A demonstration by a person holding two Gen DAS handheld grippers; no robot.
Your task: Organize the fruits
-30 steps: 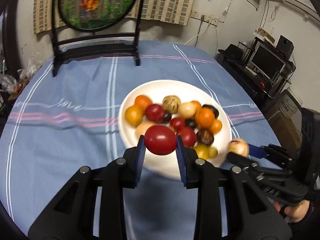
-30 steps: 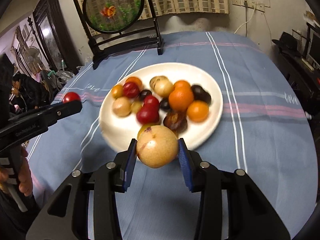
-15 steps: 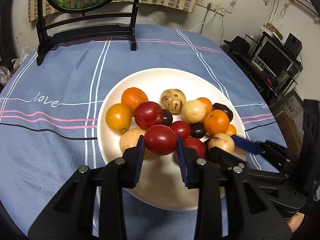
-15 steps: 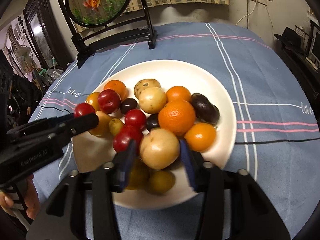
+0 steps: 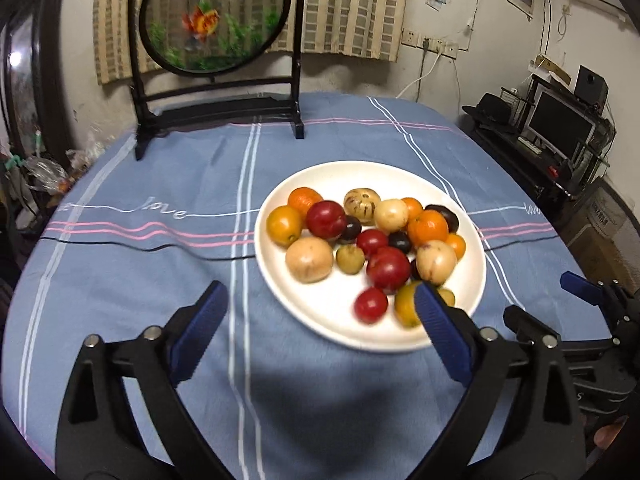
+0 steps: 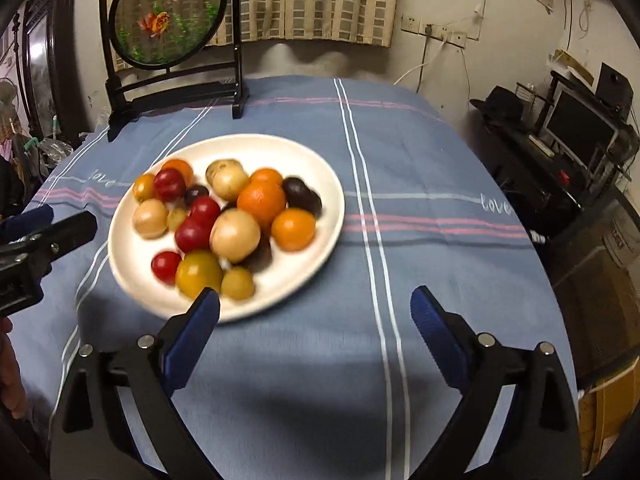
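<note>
both claws stand wide apart with nothing between the pads, their jaws having just been opening. left gripper [image 5: 320,300] hangs above the near left edge of the plate, its black plastic arms ending in ribbed blue pads; one pad sits over bare cloth, the other overlaps the plate's near rim. right gripper [image 6: 316,300] is built the same, matte black with bolt heads and blue grooved pads, and spans the cloth just to the right of the plate.

going left to right: a dark wooden stand [image 5: 216,116] holds an oval embroidered screen with goldfish at the far side. blue tablecloth [image 5: 140,264], soft and slightly fuzzy, carries white double stripes, wavy pink lines and a stitched "love". white plate [image 5: 288,280], round, smooth and shallow, holds the fruits [image 5: 372,236] in a loose heap: glossy red plums, a small red tomato [image 5: 371,305] lying apart on the near bare part, matte tan round fruits, one speckled with purple, dimpled oranges, shiny yellow ones and dark purple ovals. a pale round fruit [image 6: 235,235] rests in the middle of the heap. at far right a black shelf with a monitor [image 5: 560,124] stands against the wall.
</note>
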